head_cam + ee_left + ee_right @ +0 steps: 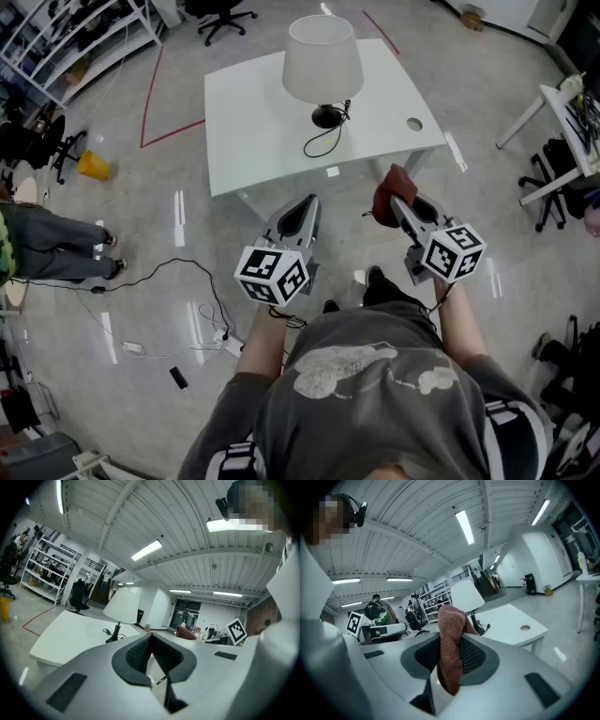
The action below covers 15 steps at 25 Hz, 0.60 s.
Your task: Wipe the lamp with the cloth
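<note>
A lamp with a white shade [322, 58] and a black base [326, 116] stands on the white table [253, 122]; its black cord loops toward the table's front. It also shows in the left gripper view [123, 605] and the right gripper view [467, 595]. My right gripper [394, 204] is shut on a reddish-brown cloth [391, 193] [451, 644], held in the air short of the table's front right corner. To its left, my left gripper [302, 212] [151, 654] is shut with nothing in it, also short of the table.
A round cable hole [414, 124] sits near the table's right edge. On the floor lie a cable with a power strip [220, 339] and a yellow object [92, 166]. Office chairs [225, 16], shelves at far left, another desk [572, 122] at right. A seated person's legs [56, 251] at left.
</note>
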Each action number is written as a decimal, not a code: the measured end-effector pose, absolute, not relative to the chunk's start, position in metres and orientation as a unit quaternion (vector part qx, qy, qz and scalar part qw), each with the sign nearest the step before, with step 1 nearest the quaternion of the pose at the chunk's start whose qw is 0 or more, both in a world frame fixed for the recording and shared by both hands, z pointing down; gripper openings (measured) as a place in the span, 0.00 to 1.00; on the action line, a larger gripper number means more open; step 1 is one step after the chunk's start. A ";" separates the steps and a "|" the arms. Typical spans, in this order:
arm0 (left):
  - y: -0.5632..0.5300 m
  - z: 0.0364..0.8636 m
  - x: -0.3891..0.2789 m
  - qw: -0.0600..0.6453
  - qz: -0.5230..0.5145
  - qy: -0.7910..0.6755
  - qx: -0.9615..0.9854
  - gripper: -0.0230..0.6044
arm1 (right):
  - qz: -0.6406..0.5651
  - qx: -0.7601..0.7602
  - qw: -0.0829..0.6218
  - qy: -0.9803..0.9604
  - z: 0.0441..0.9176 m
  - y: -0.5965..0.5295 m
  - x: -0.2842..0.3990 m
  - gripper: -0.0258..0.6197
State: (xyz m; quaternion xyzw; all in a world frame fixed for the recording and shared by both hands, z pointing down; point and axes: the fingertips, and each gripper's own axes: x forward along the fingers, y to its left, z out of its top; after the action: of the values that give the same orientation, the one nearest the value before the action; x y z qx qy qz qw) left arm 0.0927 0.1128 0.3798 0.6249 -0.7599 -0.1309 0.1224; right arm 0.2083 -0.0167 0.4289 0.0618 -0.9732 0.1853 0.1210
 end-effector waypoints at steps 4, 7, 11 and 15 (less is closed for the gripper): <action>0.093 0.384 0.084 0.122 -0.124 -0.765 0.620 0.05 | 0.192 0.058 0.115 -0.973 0.435 -0.045 0.194 0.19; 0.075 0.386 0.070 0.122 -0.121 -0.774 0.609 0.05 | 0.202 0.048 0.114 -0.972 0.442 -0.069 0.175 0.19; 0.043 0.382 0.049 0.121 -0.117 -0.787 0.593 0.05 | 0.208 0.023 0.114 -0.971 0.441 -0.104 0.146 0.19; 0.009 0.370 0.026 0.110 -0.114 -0.801 0.577 0.05 | 0.212 0.009 0.108 -0.971 0.434 -0.147 0.119 0.19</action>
State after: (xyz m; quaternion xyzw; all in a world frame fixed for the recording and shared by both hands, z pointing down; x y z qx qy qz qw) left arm 0.0258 0.0092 0.3705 0.5768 -0.8014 -0.1136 0.1105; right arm 0.1191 -0.1468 0.4339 0.0088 -0.9713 0.2118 0.1079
